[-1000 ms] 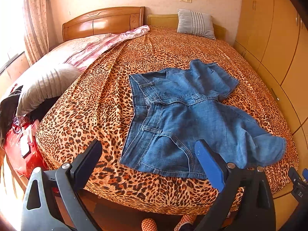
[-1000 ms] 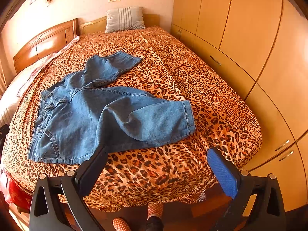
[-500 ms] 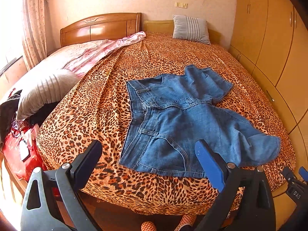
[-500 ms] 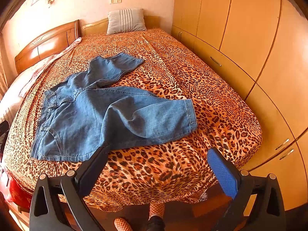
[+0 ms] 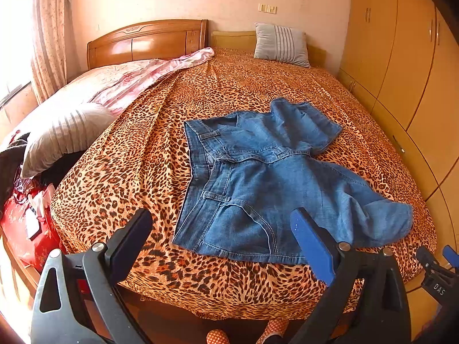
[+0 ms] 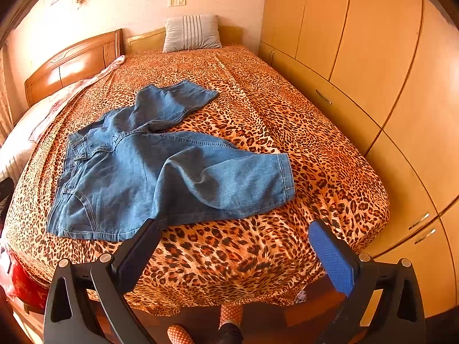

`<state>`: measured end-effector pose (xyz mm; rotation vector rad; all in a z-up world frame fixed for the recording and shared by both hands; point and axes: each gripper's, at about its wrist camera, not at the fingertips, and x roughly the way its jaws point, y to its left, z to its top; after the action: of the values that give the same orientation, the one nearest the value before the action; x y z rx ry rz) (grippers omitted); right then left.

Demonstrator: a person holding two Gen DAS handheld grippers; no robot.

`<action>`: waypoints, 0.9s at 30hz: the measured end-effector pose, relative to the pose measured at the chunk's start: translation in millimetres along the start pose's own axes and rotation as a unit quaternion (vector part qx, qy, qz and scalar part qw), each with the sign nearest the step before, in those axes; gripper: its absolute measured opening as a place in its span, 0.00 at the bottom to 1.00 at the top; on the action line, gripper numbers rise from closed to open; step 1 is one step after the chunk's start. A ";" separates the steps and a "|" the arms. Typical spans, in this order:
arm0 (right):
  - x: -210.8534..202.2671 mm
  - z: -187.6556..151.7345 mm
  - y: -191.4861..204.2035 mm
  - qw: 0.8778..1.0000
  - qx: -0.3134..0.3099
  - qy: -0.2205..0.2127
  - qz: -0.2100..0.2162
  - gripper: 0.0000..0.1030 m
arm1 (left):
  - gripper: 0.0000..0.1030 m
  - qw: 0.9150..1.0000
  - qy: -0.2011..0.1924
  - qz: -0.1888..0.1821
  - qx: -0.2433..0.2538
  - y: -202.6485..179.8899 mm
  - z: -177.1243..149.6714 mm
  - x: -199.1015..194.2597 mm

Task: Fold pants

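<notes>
The jeans (image 5: 266, 189) lie unfolded on the bed (image 5: 137, 160), near its foot edge, waistband toward the left side and legs toward the right. In the right wrist view the jeans (image 6: 160, 169) show one leg stretched along the foot edge with its hem toward the wardrobe side, while the other leg angles away toward the head of the bed; the fabric is rumpled at the crotch and thigh.

The left tongs (image 5: 221, 240) hover off the foot of the bed, spread wide and empty, in line with the waistband corner and hip pocket, not touching the denim. The right tongs (image 6: 233, 246) are likewise wide apart and empty, held off the foot edge below the nearer leg.

The bed carries a leopard-print cover. A striped pillow (image 6: 192, 33) leans at the headboard (image 5: 146, 40), and a pink quilt (image 5: 134, 80) lies along the left side with a second pillow (image 5: 63, 134). A wardrobe (image 6: 373, 57) runs along the right side. A red bag (image 5: 25, 223) sits on the floor at the left.
</notes>
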<state>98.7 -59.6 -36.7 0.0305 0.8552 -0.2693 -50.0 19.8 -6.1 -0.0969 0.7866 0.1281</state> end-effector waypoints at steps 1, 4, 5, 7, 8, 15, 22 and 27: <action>0.1 0.1 -0.1 1.000 0.000 0.000 -0.001 1.00 | 0.95 1.000 0.001 0.000 0.000 -0.6 0.1 0.7; 1.3 0.2 -1.6 1.000 0.000 0.002 -0.001 1.00 | 0.95 1.000 0.003 -0.001 0.000 -1.0 -0.6 2.0; 1.7 0.2 -1.9 1.000 0.000 0.003 -0.002 1.00 | 0.95 1.000 0.003 -0.001 0.001 -1.5 -0.6 2.6; 2.3 0.3 -2.7 1.000 0.000 0.004 -0.002 1.00 | 0.95 1.000 0.005 -0.002 0.002 -2.4 -0.8 3.8; 2.7 0.5 -2.7 1.000 0.000 0.004 -0.003 1.00 | 0.95 1.000 0.006 -0.002 0.002 -2.7 -1.1 4.2; 5.5 0.6 -2.9 1.000 -0.002 0.008 -0.004 1.00 | 0.95 1.000 0.010 -0.008 0.003 -5.5 -1.6 6.1; 8.0 2.6 -4.0 1.000 -0.003 0.010 -0.008 1.00 | 0.95 1.000 0.014 -0.014 0.004 -10.3 0.2 9.5; 9.6 3.8 -4.9 1.000 -0.003 0.011 -0.011 1.00 | 0.95 1.000 0.020 -0.018 0.007 -12.0 0.4 13.2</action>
<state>106.3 -67.0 -41.0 0.0188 0.8791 -0.2865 -38.7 9.0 -14.8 -0.1001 0.8250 0.0873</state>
